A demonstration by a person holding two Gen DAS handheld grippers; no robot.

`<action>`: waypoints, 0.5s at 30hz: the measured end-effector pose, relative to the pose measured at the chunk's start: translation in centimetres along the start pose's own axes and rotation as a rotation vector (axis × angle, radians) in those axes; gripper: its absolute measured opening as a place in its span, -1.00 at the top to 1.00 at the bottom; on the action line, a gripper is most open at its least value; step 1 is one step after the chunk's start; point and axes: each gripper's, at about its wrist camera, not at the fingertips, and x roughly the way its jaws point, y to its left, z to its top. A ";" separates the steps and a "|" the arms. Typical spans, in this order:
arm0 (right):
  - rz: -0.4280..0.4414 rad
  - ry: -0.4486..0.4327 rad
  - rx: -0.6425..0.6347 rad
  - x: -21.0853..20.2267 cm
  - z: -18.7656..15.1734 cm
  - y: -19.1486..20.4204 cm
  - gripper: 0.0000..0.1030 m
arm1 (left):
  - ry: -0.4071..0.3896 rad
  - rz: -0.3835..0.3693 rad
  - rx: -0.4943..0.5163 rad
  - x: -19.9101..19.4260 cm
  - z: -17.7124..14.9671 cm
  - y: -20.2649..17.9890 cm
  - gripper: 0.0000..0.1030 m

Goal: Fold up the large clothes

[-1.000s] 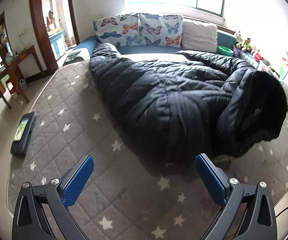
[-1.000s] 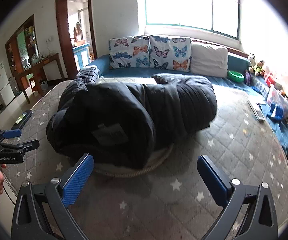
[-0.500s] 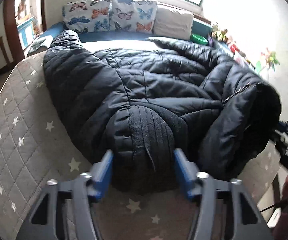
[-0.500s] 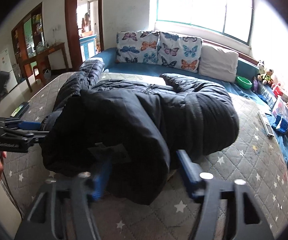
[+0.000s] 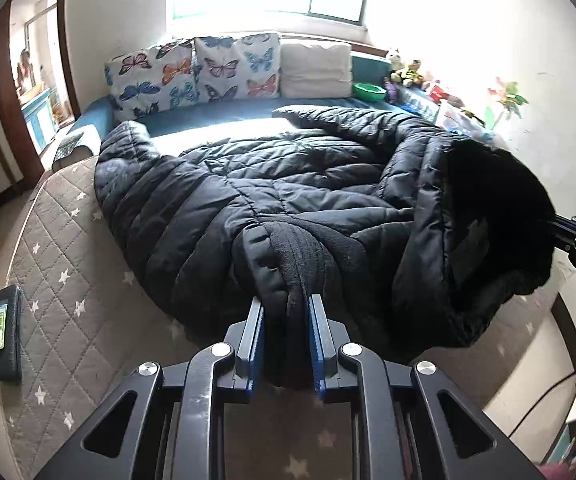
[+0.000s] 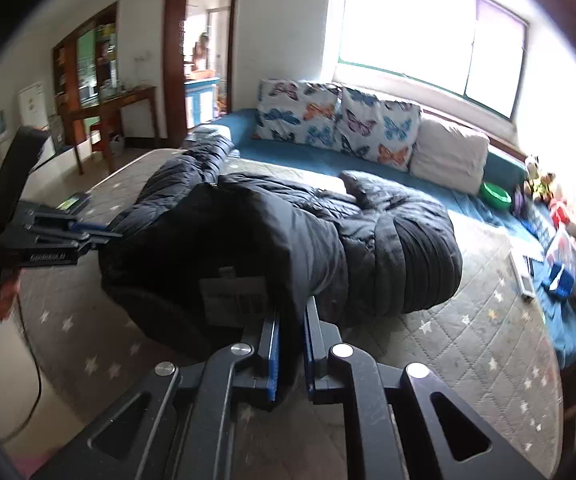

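"GenRobot" on left gripper

The left gripper points steeply down; its jaws have just been closing and now pinch a fold of jacket between the pads. The right gripper, tilted down and rolled, likewise clamps the jacket's edge.
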 end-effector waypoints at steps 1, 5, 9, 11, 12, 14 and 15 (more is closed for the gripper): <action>0.008 0.004 -0.007 -0.3 -0.1 -0.1 0.77 | 0.003 -0.007 0.013 -0.7 -0.7 -0.3 0.61; 0.066 0.064 -0.051 -2.1 -2.0 0.5 0.77 | 0.039 -0.031 0.039 -2.8 -3.4 -1.2 0.76; 0.180 0.180 -0.088 -2.9 -4.3 1.5 0.77 | 0.108 -0.078 0.068 -3.8 -7.0 -2.2 0.96; 0.206 0.232 -0.100 -2.9 -4.8 1.9 0.77 | 0.150 -0.086 0.075 -4.0 -8.6 -2.3 0.96; 0.196 0.240 -0.106 -3.0 -4.9 1.8 0.77 | 0.161 -0.082 0.074 -3.9 -9.0 -2.3 0.95; 0.159 0.238 -0.095 -2.9 -4.2 0.9 0.77 | 0.170 -0.074 0.067 -4.5 -9.0 -2.2 0.94; 0.153 0.237 -0.084 -2.8 -4.0 0.5 0.76 | 0.159 -0.077 0.061 -4.8 -8.8 -2.0 0.92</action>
